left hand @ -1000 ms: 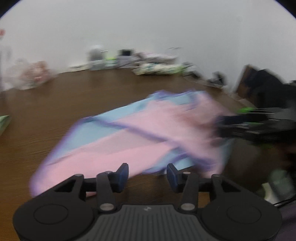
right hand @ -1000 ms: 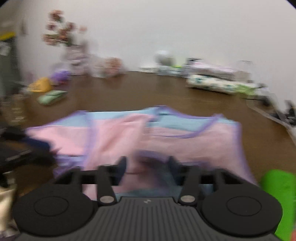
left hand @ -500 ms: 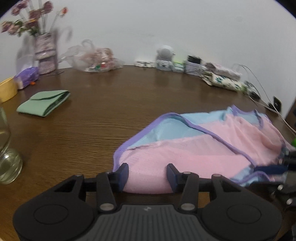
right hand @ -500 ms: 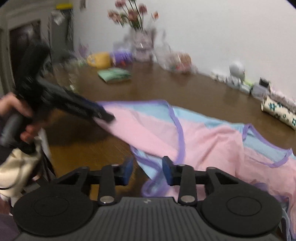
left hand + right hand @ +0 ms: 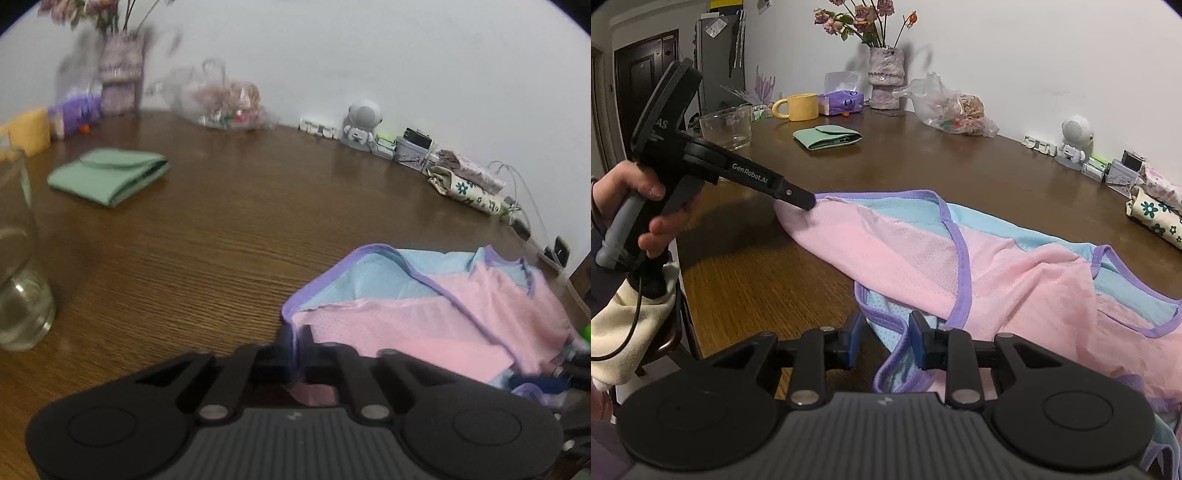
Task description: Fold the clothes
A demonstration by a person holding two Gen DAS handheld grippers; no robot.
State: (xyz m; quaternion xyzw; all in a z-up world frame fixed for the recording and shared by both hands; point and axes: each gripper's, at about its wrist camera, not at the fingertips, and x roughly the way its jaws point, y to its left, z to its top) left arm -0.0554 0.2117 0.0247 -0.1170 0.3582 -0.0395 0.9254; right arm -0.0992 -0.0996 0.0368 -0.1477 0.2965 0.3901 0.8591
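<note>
Both grippers have swung in: left gripper (image 5: 295,345) now pinches the purple hem of the pink-and-blue garment (image 5: 1015,266); right gripper (image 5: 884,338), closing, straddles a blue fold, pads apart. Limp light mesh sprawls lower right on the table (image 5: 886,162); bound hems look the surest hold

Black left tool (image 5: 809,201) marked "GenRobot.AI", grey handle (image 5: 618,236); right tool (image 5: 884,343) — blue pads (image 5: 856,341), silver screws (image 5: 804,397); cream sleeve (image 5: 624,332).

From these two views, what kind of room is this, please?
Most likely a home dining or living room: a wooden table against a wall, a vase of flowers, a yellow mug, and a fridge with magnets in the corner.
</note>
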